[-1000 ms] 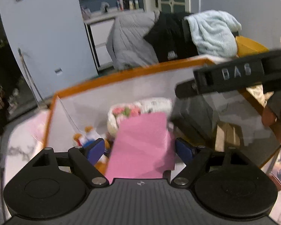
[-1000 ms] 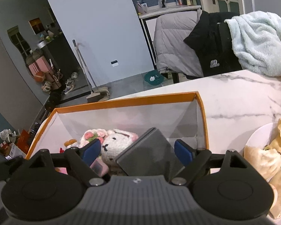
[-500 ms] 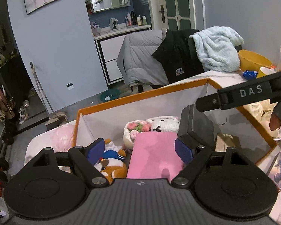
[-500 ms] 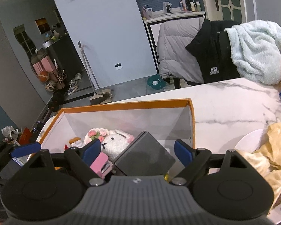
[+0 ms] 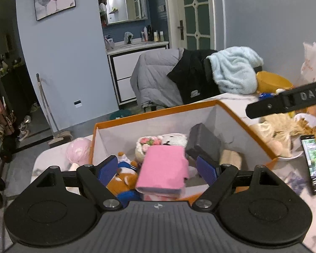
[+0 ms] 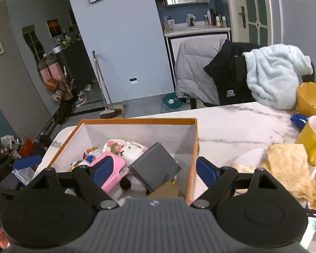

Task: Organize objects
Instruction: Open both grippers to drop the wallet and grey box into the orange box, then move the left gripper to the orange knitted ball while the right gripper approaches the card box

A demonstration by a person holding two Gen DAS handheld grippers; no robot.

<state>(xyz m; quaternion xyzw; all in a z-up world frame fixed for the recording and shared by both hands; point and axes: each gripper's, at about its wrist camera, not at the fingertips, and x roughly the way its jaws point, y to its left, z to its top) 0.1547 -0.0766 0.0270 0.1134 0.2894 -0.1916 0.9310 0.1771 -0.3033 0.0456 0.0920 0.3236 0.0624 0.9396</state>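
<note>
An orange-rimmed box [image 5: 155,110] [image 6: 137,120] stands on the marble table and holds plush toys, a pink case [image 5: 163,169] [image 6: 113,171] and a dark grey box [image 5: 203,144] [image 6: 155,166]. The pink case lies on the toys inside the box, and the grey box leans tilted at the right side. My left gripper [image 5: 158,169] is open above the box's near edge, its pads apart from the pink case. My right gripper [image 6: 154,170] is open and empty above the box's right side.
A pink plush ball [image 5: 78,152] lies left of the box. A plate with flatbread [image 6: 284,164], a yellow mug [image 6: 313,139], a yellow bowl [image 6: 311,99] and a phone [image 5: 312,164] are on the right. Chairs draped with jackets and a blue towel [image 6: 273,76] stand behind the table.
Both grippers have drawn back and up from the box. The pink case and the grey box stay inside it, free of the pads.
</note>
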